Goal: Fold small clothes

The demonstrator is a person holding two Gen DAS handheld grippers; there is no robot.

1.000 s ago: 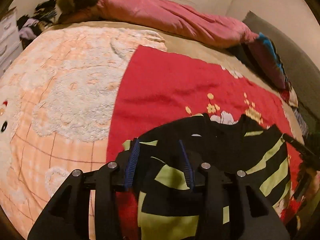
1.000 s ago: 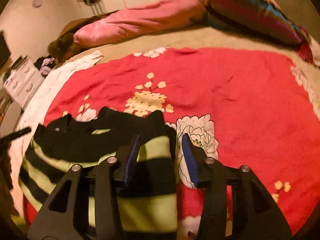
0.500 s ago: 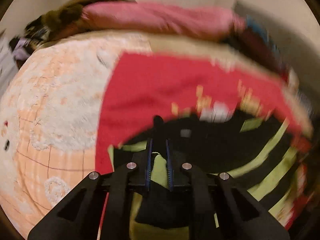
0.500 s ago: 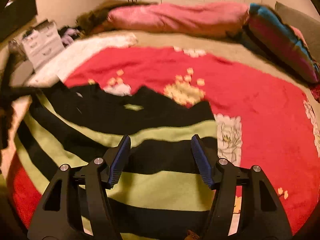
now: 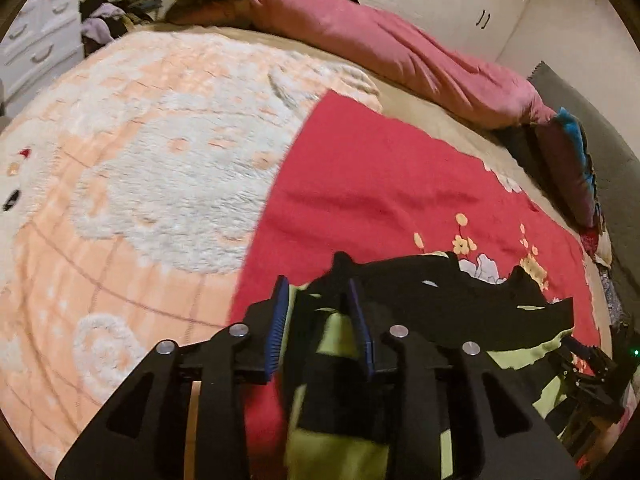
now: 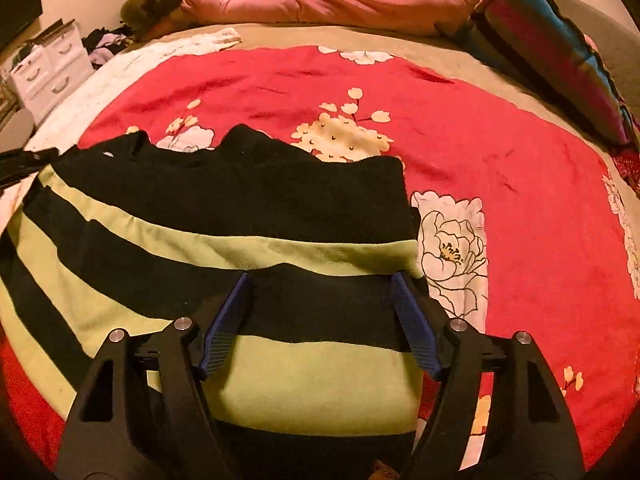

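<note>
Your striped sweater, black and pale green, lies spread on the red flowered blanket on the bed. Your right claw hangs over its right edge, its jaws wide apart and opening, not pressing on the cloth beneath. Your left claw is at the sweater's left edge; its jaws are opening with a bunched fold of the knit between them, the fold lying against the right pad, the left pad clear.
</note>
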